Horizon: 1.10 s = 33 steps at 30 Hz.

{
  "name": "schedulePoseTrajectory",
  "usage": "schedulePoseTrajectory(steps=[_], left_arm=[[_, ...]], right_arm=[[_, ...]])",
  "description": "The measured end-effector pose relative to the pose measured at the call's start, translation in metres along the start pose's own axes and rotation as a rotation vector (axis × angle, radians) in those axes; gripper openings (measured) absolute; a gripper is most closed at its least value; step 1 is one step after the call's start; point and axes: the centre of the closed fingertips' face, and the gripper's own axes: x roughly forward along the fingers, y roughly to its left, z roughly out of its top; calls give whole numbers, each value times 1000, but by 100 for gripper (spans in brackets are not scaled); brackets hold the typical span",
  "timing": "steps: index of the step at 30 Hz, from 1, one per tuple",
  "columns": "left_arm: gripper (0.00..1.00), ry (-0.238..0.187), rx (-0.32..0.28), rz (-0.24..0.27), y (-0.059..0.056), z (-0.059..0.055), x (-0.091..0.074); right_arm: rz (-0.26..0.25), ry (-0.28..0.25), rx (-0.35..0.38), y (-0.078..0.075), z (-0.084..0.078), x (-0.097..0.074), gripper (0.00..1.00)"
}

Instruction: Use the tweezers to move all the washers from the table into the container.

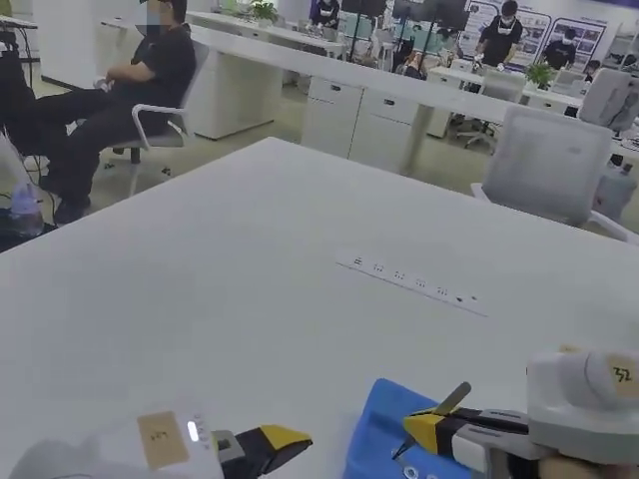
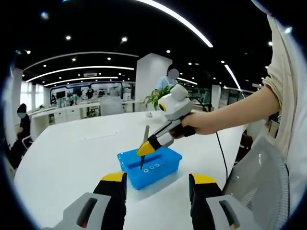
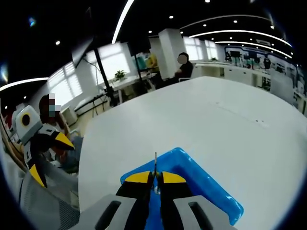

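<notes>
Right tongs [image 3: 155, 178] pinch the tweezers [image 2: 146, 132] over the blue container [image 2: 144, 181]; left tongs [image 2: 157, 179] gape wide, empty. Washers [image 2: 153, 167] look small, light, slippery: grip their rims.

One container [image 2: 154, 178]; one pair of tweezers [image 2: 146, 135]; four or so washers [image 2: 152, 167] inside.

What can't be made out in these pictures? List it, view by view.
Head view: the blue plastic container is cut off by the bottom edge; the right gripper covers much of its inside.
Left gripper view: the small metal washers are too small to count; whether the thin metal tweezers hold one is unclear.
Right gripper view: that gripper's shut jaws cover part of the container's floor.
</notes>
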Motion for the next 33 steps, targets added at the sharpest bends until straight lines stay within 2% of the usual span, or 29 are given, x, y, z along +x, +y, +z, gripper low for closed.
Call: schedulePoseTrajectory(steps=[12,15,29,33], left_arm=[[51,-16,-34,-13,0,3,0],[51,-34,-53,-13,0,6,-1],[49,-55,-81,15,7,10,-4],[50,-70,-125,7,10,13,-6]], right_arm=[[0,54,-62,-2,-6,18,3],[2,58,-69,-3,-7,19,3],[2,100,-110,-5,-15,25,3],[6,104,-126,-4,-15,25,3]])
